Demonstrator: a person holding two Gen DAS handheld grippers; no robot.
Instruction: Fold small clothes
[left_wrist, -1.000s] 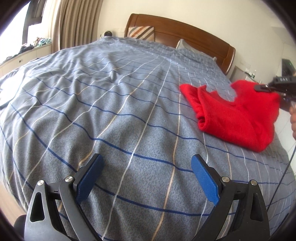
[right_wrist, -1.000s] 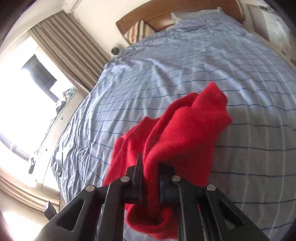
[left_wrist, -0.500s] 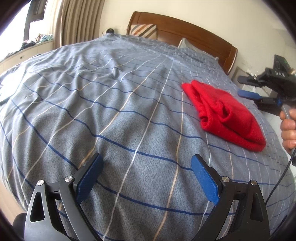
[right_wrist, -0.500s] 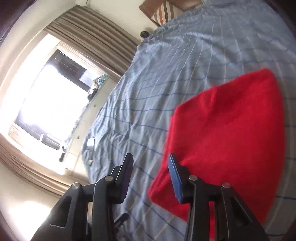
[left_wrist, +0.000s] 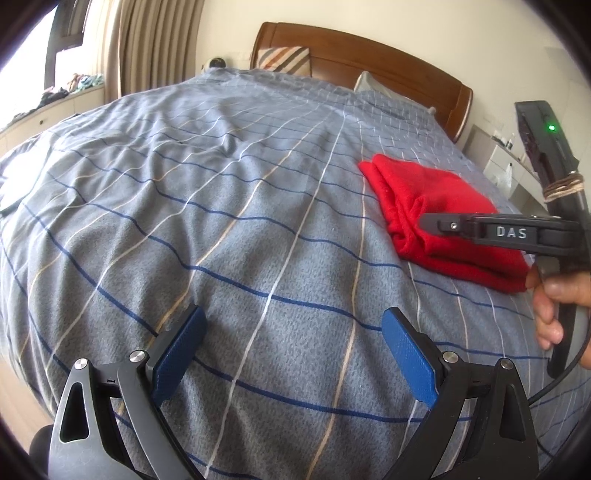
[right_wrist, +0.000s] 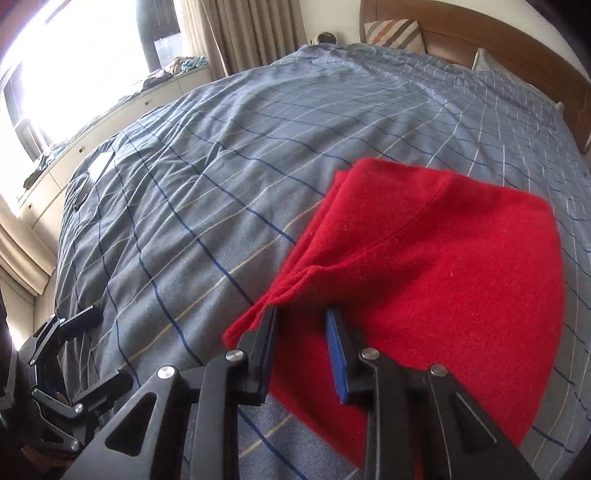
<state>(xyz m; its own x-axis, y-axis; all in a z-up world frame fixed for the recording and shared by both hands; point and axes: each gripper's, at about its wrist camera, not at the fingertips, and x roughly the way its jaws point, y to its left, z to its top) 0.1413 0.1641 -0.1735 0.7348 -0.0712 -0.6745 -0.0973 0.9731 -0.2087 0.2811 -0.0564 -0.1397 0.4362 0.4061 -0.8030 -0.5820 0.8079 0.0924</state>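
A red fleece garment (left_wrist: 439, 206) lies folded on the grey checked bedspread (left_wrist: 221, 206), toward the bed's right side. In the right wrist view the red garment (right_wrist: 424, 266) fills the right half. My right gripper (right_wrist: 301, 317) is open and empty, its fingers just over the garment's near left corner. It also shows in the left wrist view (left_wrist: 495, 230), held side-on over the garment. My left gripper (left_wrist: 291, 350) is wide open and empty, low over bare bedspread, well left of the garment. It also shows in the right wrist view (right_wrist: 70, 343), at the lower left.
A wooden headboard (left_wrist: 369, 55) with a striped cushion (left_wrist: 284, 61) and a pillow (left_wrist: 384, 88) stands at the far end. Curtains (left_wrist: 155, 40) and a window ledge with clutter (left_wrist: 55, 99) are on the left. A nightstand (left_wrist: 498, 162) is beyond the bed's right edge.
My right gripper let go of the red garment, which now lies folded flat on the bed. The gripper opened and came back down over the garment's near corner. My left gripper stayed put.
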